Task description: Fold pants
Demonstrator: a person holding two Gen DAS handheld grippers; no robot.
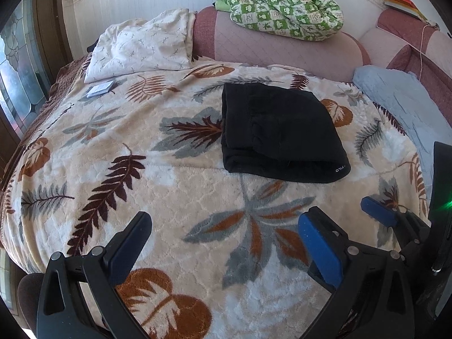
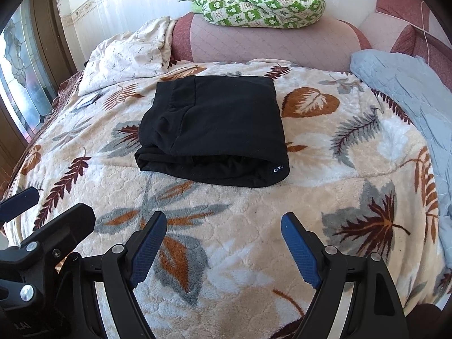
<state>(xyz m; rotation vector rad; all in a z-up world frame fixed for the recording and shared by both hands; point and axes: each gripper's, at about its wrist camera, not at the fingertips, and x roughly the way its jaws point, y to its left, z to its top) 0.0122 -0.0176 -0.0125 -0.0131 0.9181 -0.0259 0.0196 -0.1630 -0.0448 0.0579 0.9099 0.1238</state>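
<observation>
Both grippers, left (image 1: 223, 243) and right (image 2: 223, 243), hang over the leaf blanket (image 1: 169, 197) with jaws wide apart, holding nothing; beyond them the pants (image 2: 212, 130) lie folded on it, clear of both

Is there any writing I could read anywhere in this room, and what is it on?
"FILO", roughly: small white letters on the folded black pants, at the near right corner; partly cut off in the right wrist view.
Small booklet near the pillow: print too blurred to read.
Books on the headboard: no legible text.
</observation>
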